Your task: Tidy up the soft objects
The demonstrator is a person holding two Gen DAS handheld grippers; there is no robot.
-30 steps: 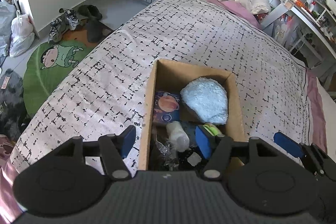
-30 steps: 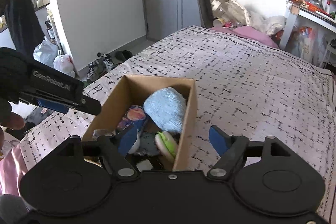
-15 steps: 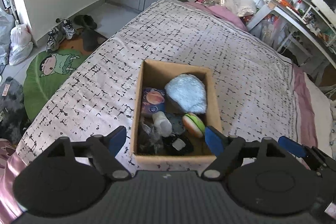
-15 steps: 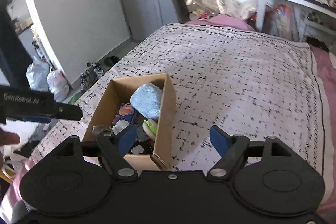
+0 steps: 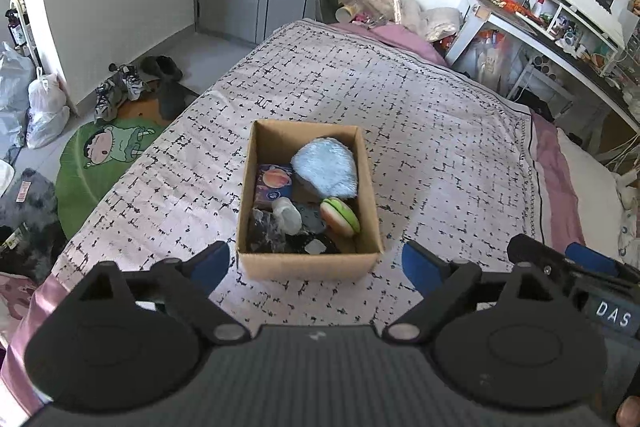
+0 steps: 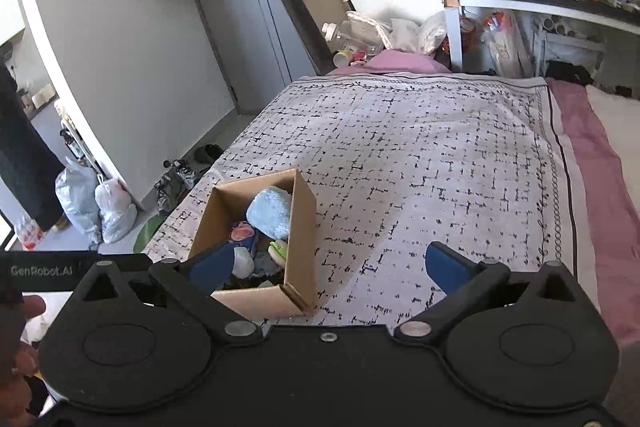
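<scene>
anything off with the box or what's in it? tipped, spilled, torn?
Nothing stands out. The cardboard box sits upright on the bedspread, walls intact. The blue fluffy cloth, burger toy and other items all lie inside; nothing has spilled onto the bed.

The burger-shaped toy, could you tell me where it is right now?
In the left wrist view the burger-shaped toy lies inside the cardboard box on the bed, against its right wall, just below the fluffy blue cloth.

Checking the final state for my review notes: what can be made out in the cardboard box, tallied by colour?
In the cardboard box:
Light blue: 1, fluffy plush
Green and tan: 1, burger toy
Purple with orange print: 1, packet
White: 1, small bottle-like item
Dark jumble: cannot be counted
Total: 4 distinct
</scene>
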